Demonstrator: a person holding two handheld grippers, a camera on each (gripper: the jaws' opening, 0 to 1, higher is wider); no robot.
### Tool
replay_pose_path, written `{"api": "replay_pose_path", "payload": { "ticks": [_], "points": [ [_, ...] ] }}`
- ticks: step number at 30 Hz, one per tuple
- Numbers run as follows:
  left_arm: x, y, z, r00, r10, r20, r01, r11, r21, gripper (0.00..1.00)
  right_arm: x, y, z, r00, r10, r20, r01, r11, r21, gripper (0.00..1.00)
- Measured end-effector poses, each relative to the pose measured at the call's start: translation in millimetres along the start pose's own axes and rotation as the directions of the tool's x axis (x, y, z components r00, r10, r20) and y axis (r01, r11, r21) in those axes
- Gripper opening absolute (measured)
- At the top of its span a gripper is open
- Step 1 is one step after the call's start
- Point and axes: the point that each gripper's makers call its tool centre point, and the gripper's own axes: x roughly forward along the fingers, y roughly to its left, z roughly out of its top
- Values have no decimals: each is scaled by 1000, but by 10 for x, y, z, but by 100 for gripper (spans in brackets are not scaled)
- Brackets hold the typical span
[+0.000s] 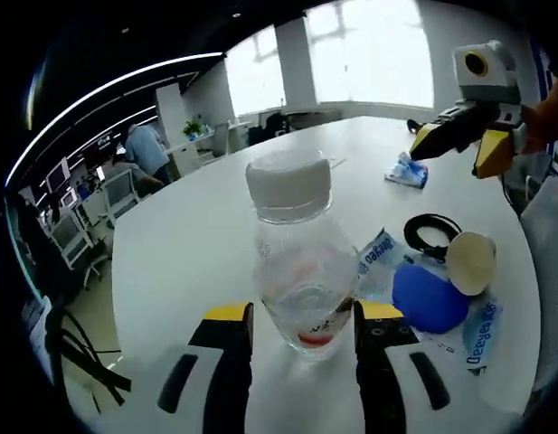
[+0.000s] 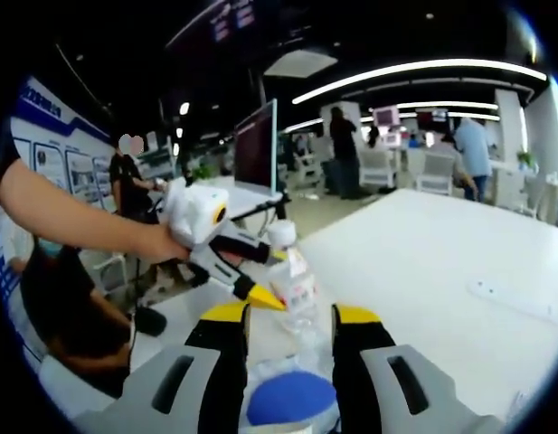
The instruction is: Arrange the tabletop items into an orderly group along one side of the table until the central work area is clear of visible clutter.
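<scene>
Now clamping left gripper jaws on upright bottle standing on table, holding right gripper jaws apart above blue lid.

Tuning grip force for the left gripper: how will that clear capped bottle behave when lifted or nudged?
The bottle looks nearly empty and thin-walled, so it is probably light and may dent under a hard squeeze. It stands upright, tall for its base, between the left gripper jaws, so a sideways nudge could tip it. Its smooth round body would likely roll afterward.
</scene>
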Motion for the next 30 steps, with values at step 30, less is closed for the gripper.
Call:
{"api": "replay_pose_path", "payload": {
  "ticks": [30],
  "points": [
    [263,88,147,998,70,5,-70,994,-88,41,-170,-222,-74,998,-55,-2,55,998,24,32]
  ]
}}
